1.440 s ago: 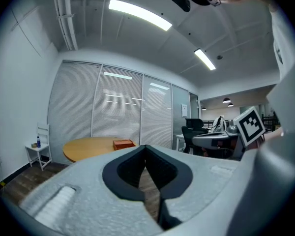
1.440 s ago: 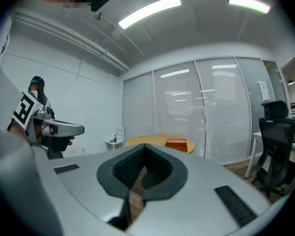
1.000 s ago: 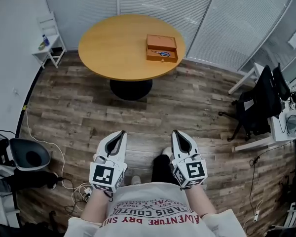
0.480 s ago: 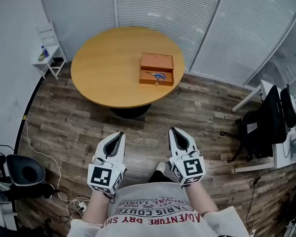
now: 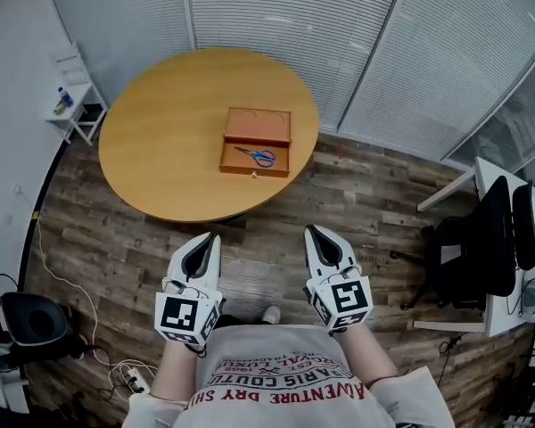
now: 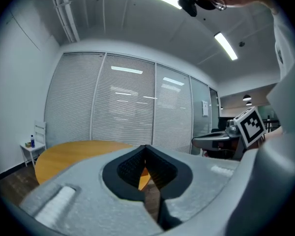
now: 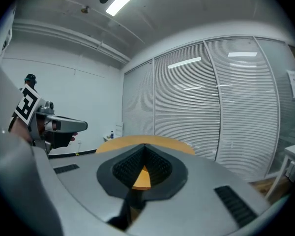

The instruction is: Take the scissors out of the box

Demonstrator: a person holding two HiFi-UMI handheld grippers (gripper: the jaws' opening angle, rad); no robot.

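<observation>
- Left gripper: jaws closed tip to tip, nothing between them; held low over the wooden floor, short of the table.
- Right gripper: jaws likewise pressed together and empty; beside the left one, pointing the same way.
- Round table: ahead of both grippers, well apart from them.
- Box: orange wood, open, on the table's right half, lid laid back.
- Scissors: blue-handled, lying flat inside the open box; neither gripper touches them.
- White shelf: left of the table.
- Black chair: far right.
</observation>
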